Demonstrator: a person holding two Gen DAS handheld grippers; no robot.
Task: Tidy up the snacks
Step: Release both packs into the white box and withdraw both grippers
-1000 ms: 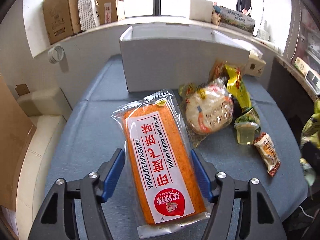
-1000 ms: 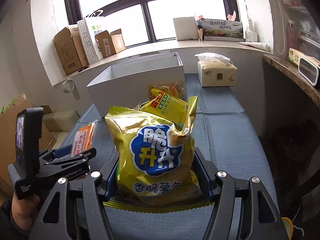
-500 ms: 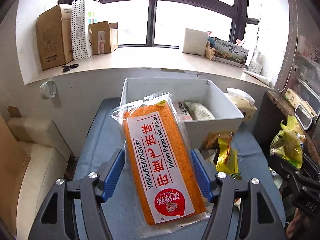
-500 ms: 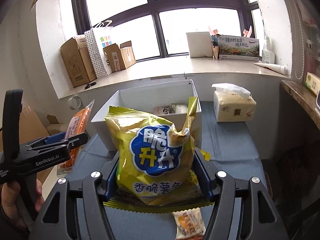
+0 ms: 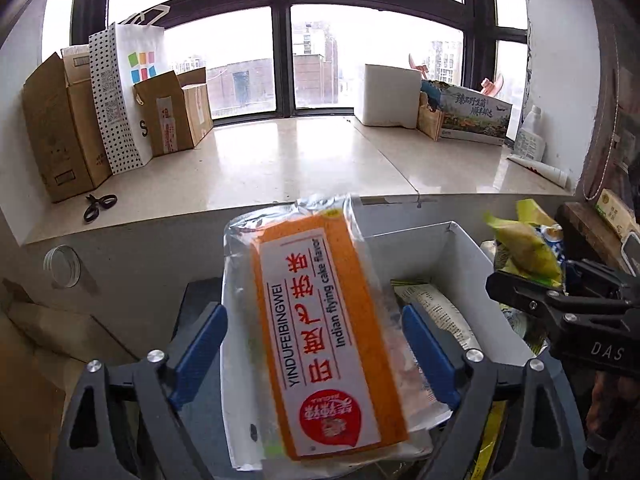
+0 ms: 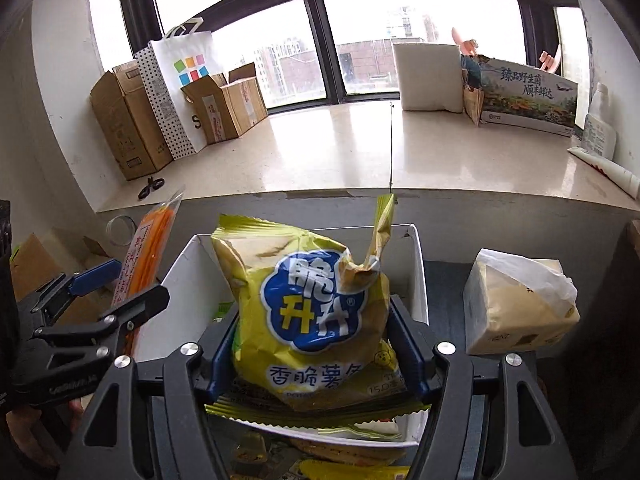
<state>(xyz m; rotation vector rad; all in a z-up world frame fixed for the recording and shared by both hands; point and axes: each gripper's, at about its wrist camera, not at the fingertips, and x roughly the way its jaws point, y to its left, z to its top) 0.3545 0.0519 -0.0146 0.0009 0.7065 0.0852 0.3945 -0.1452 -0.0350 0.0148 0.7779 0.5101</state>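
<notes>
Both grippers have risen above the white box point(image 6: 416, 280). Left gripper point(image 5: 316, 344) jaws pinch the orange cake pack point(image 5: 324, 328); right gripper point(image 6: 316, 348) jaws pinch the yellow chip bag point(image 6: 308, 312) over the box's opening.

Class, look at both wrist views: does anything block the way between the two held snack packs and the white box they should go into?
Nothing visible blocks either. The left claw holds the orange cake pack over the white box, the right claw the yellow chip bag. The box is open-topped, with some packets already inside.
</notes>
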